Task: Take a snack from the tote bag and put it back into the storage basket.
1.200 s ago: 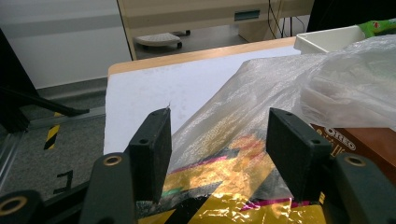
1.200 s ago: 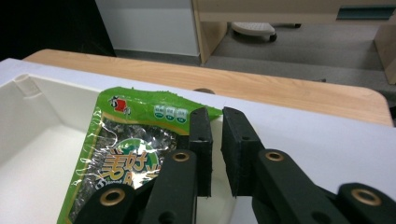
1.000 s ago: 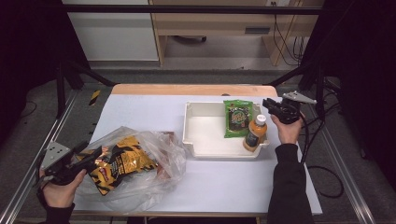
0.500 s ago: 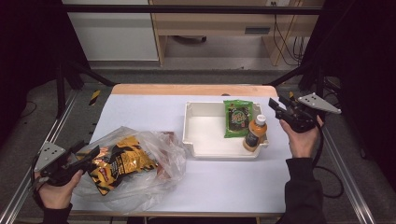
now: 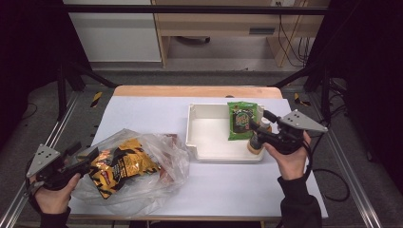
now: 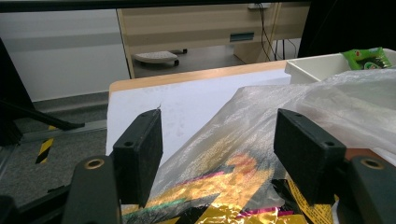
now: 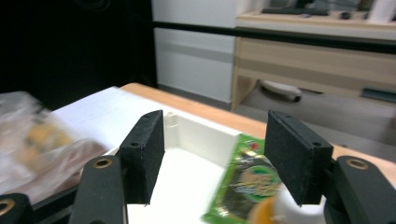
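A clear plastic bag (image 5: 157,156) holding a yellow-and-black snack packet (image 5: 119,166) lies at the table's near left. My left gripper (image 5: 84,156) is at the bag's left end. Its jaws have just been opening, and the bag's film (image 6: 224,140) lies loose between the fingers (image 6: 140,149). A white tray (image 5: 192,137) holds a green packet (image 5: 241,119) and an upright bottle (image 5: 255,142) of orange drink. My right gripper (image 5: 263,124) hovers by the bottle's top. Its jaws have just been opening with nothing between them, and the green packet (image 7: 243,182) and bottle cap (image 7: 289,212) lie below.
The white table sheet (image 5: 157,114) has bare room at the back left and along the front right. A wooden strip (image 5: 190,90) edges the far side. Metal rails (image 5: 71,109) and black stand legs flank the table. A cable trails from my right hand.
My right gripper has drawn back from the bottle toward the tray's near right corner and its jaws have spread. The bottle stays standing in the tray. My left hand has barely shifted.
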